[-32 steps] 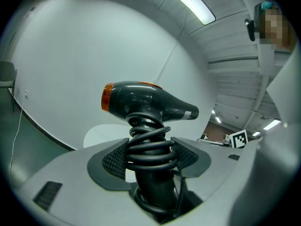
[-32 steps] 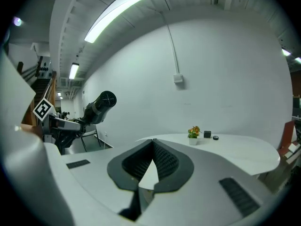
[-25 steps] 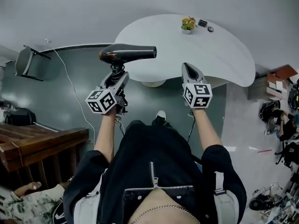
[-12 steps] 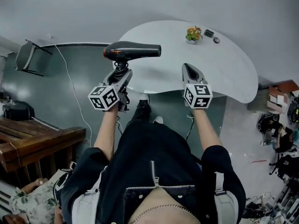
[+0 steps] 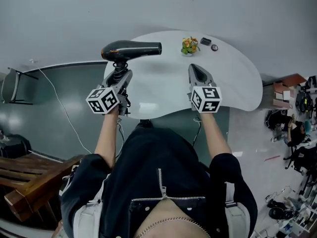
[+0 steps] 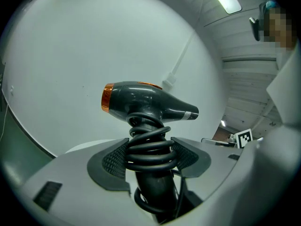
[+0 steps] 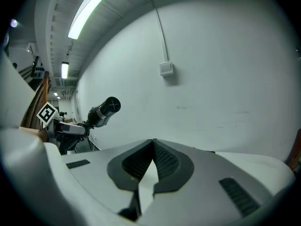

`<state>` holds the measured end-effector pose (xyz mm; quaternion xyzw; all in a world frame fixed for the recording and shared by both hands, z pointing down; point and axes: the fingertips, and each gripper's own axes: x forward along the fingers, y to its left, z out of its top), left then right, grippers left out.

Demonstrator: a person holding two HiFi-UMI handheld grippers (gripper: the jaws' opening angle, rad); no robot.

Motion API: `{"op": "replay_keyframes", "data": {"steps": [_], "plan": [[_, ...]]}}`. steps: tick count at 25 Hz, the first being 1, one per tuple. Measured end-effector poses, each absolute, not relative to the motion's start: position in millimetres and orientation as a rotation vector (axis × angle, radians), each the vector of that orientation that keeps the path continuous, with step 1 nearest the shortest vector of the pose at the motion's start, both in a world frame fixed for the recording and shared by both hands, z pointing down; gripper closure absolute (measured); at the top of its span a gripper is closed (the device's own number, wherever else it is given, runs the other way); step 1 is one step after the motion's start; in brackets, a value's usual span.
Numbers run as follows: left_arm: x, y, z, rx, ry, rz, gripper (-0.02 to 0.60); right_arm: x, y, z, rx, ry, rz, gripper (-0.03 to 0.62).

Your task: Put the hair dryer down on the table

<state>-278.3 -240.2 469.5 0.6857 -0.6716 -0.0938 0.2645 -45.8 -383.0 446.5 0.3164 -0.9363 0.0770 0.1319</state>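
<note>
A black hair dryer (image 5: 130, 50) with an orange rear ring stands upright in my left gripper (image 5: 119, 76), nozzle pointing right, over the left edge of the white table (image 5: 237, 78). The left gripper view shows the jaws shut on the dryer's handle (image 6: 151, 173), which has its black cord (image 6: 149, 147) coiled round it. My right gripper (image 5: 198, 73) hovers over the table's near middle, shut with nothing between its fingers. In the right gripper view the dryer (image 7: 104, 109) appears at the left, nozzle toward the camera.
A small potted plant (image 5: 187, 45) and two small dark objects (image 5: 206, 41) sit at the table's far side. A cable (image 5: 62, 113) trails over the grey floor at the left. Wooden furniture (image 5: 29, 180) stands at the lower left, clutter (image 5: 297, 133) along the right edge.
I have stepped closer to the table. Both grippers now hang over the tabletop, and the hair dryer has moved forward with the left gripper, still held the same way.
</note>
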Motion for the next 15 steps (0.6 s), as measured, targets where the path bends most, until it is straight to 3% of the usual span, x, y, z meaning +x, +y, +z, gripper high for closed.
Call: {"op": "replay_keyframes", "data": {"steps": [15], "plan": [[-311.1, -300.1, 520.9, 1.835, -1.694, -0.119, 0.299, -72.3, -408.3, 477.0, 0.959, -2.588, 0.237, 0.589]]}}
